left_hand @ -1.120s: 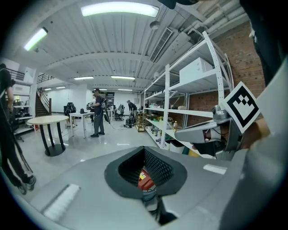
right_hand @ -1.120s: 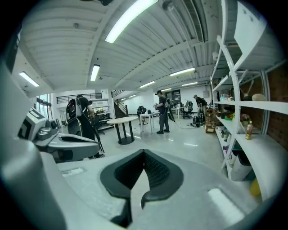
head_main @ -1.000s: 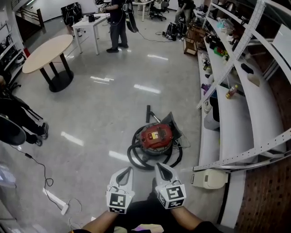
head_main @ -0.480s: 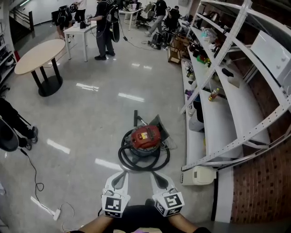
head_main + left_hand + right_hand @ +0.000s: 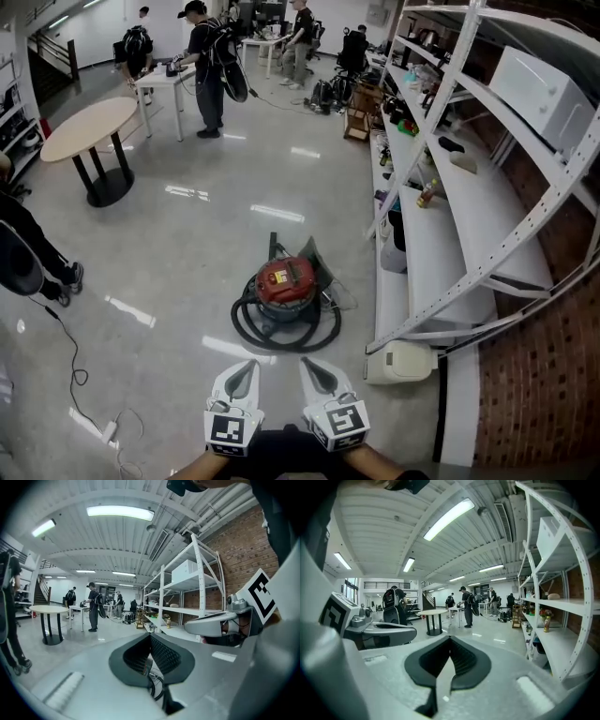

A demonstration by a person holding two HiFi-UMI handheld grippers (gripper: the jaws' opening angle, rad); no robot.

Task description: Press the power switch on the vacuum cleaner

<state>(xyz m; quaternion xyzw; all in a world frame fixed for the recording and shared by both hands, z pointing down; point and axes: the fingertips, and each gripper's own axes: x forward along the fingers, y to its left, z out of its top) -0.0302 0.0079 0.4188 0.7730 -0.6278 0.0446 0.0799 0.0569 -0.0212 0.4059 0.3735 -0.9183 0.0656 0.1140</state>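
The vacuum cleaner [image 5: 284, 281] is a red drum with a black hose [image 5: 281, 336] coiled round it, standing on the glossy floor at the middle of the head view. My left gripper [image 5: 240, 367] and right gripper [image 5: 315, 366] are held side by side near the bottom edge, well short of the vacuum, both shut with nothing in them. In the left gripper view the shut gripper [image 5: 150, 635] points across the room, and a bit of black hose shows below its tips. The right gripper [image 5: 450, 638] also points across the room; the vacuum is hidden there.
White shelving [image 5: 450, 216] runs along the right, with a beige box [image 5: 401, 361] on the floor at its foot. A round table [image 5: 89, 127] and people at a white table [image 5: 169, 75] stand at the far left. A cable and power strip [image 5: 103, 431] lie at the lower left.
The head view has swung so the vacuum sits a little higher and further left in the picture. Both grippers stay shut and side by side, slightly lower in the frame.
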